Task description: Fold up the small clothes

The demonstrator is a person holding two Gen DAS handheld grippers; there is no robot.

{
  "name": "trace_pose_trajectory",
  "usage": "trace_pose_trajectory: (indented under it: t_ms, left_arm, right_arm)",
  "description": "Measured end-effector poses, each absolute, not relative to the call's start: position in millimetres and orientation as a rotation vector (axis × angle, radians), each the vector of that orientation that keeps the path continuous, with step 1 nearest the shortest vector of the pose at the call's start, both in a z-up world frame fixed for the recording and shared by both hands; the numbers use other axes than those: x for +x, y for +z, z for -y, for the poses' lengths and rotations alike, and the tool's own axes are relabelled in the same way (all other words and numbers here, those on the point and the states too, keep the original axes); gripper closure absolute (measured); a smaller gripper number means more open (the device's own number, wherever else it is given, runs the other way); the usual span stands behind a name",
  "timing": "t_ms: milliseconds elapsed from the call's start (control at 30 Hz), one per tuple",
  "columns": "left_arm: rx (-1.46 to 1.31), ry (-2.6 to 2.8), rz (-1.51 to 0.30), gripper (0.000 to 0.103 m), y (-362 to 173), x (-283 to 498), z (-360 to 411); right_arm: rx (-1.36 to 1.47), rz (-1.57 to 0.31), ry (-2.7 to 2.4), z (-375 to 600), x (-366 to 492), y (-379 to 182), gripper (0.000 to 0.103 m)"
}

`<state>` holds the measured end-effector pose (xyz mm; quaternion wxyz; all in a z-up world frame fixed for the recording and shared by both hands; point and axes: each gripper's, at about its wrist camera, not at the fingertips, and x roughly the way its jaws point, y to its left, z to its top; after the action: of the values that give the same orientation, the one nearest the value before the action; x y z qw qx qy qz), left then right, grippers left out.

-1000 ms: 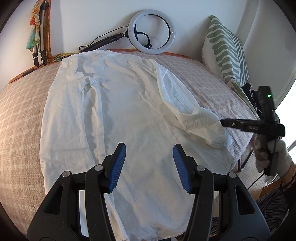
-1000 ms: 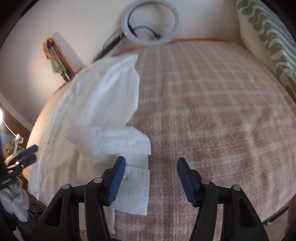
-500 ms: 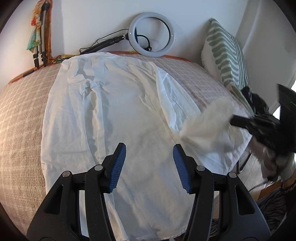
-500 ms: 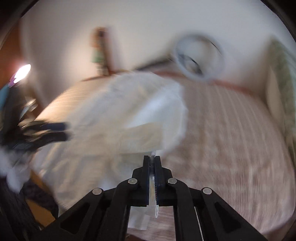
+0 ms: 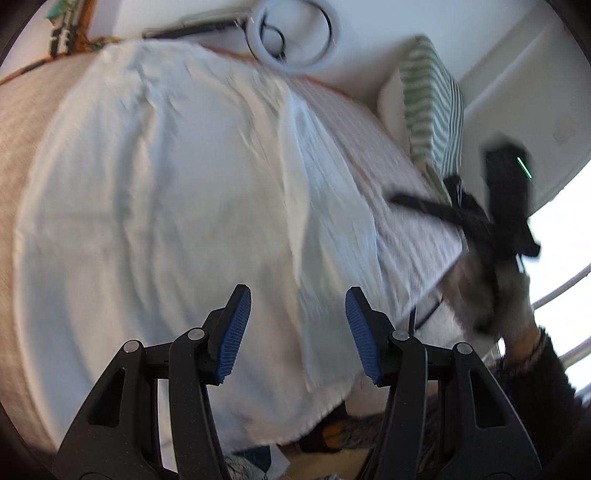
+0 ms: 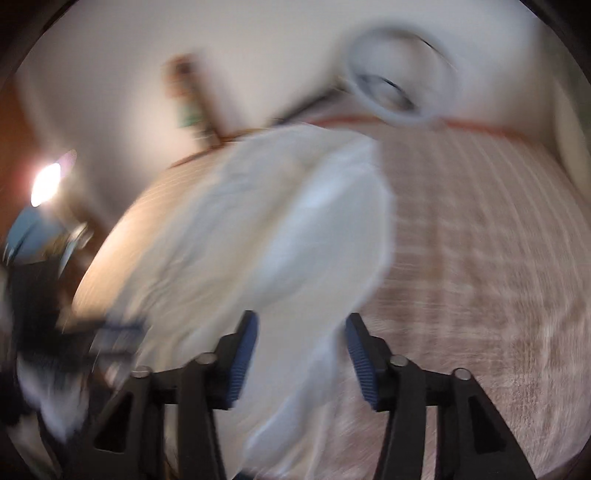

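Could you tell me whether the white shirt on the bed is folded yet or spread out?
Mostly spread: the white shirt lies flat across the bed, one sleeve laid over it.

Showing white shirt (image 5: 177,206), pinkish-beige checked bedspread (image 6: 480,229), green-and-white striped pillow (image 5: 432,107), white ring light (image 5: 295,33), blue-padded black left gripper (image 5: 298,328).

A big white shirt (image 5: 177,206) lies spread flat and a bit wrinkled on the bed (image 5: 399,177), its bottom hanging over the near edge.
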<state>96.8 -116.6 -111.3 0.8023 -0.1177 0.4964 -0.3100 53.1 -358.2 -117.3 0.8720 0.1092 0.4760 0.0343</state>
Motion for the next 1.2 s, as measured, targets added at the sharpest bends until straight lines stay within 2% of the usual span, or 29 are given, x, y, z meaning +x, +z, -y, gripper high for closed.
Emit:
trace_pose_trajectory:
  t_ms: [100, 133, 167, 200, 233, 267, 300, 400, 500, 700, 767, 867, 967, 1000, 1100, 1200]
  left_arm:
    - [-0.211, -0.655, -1.092, 0.048, -122.1, 90.7, 129.1]
    - [-0.212, -0.656, -1.101, 0.048, -125.2, 89.4, 131.7]
    - [-0.218, -0.659, -1.107, 0.048, -128.0, 88.0, 133.7]
    - [-0.218, -0.662, -1.107, 0.053, -129.9, 86.6, 135.4]
    - [-0.210, -0.662, -1.105, 0.071, -130.8, 85.2, 137.8]
    - [-0.195, -0.665, -1.109, 0.080, -131.8, 84.3, 140.9]
    - [-0.186, -0.669, -1.113, 0.094, -133.9, 84.0, 143.1]
    - [-0.191, -0.684, -1.109, 0.099, -134.5, 79.4, 144.7]
    - [-0.220, -0.709, -1.105, 0.100, -132.6, 77.4, 146.7]
    - [-0.095, -0.677, -1.080, 0.100, -135.9, 69.1, 156.0]
    - [-0.078, -0.662, -1.064, 0.100, -130.3, 66.6, 153.1]
    - [-0.054, -0.625, -0.975, 0.100, -115.2, 60.6, 150.1]
    - [-0.053, -0.614, -0.900, 0.100, -100.6, 50.6, 152.1]
    - [-0.045, -0.617, -0.883, 0.096, -98.1, 47.9, 156.2]
    - [0.002, -0.659, -0.863, 0.071, -98.3, 38.3, 185.8]
    - [0.035, -0.690, -0.870, 0.071, -102.6, 34.8, 214.4]
  right_arm:
    - [0.309, -1.042, 0.025, 382.6, 81.2, -139.4, 0.063]
    - [0.321, -1.047, 0.019, 386.1, 88.2, -143.9, 0.068]
    - [0.338, -1.049, 0.015, 389.8, 96.3, -148.8, 0.077]
    - [0.353, -1.050, 0.015, 392.0, 100.7, -152.4, 0.083]
    - [0.374, -1.051, 0.017, 395.1, 107.5, -156.7, 0.096]
    - [0.385, -1.048, 0.022, 397.0, 111.7, -157.9, 0.102]
    - [0.391, -1.041, 0.026, 397.8, 115.5, -157.6, 0.103]
    - [0.336, -1.016, 0.008, 390.5, 118.7, -147.8, 0.103]
    - [0.296, -0.976, -0.011, 387.4, 123.7, -134.7, 0.103]
    - [0.188, -1.069, -0.054, 378.4, 132.5, -144.3, 0.101]
    - [0.222, -1.082, -0.061, 384.7, 129.4, -144.4, 0.086]
    - [0.259, -1.047, -0.063, 395.8, 115.2, -134.6, 0.075]
    - [0.305, -0.995, -0.054, 407.8, 99.8, -120.5, 0.073]
    - [0.330, -0.977, -0.053, 413.6, 93.7, -115.8, 0.072]
    - [0.370, -0.939, -0.051, 425.0, 81.5, -105.1, 0.068]
    - [0.392, -0.902, -0.069, 438.7, 68.0, -94.5, 0.068]
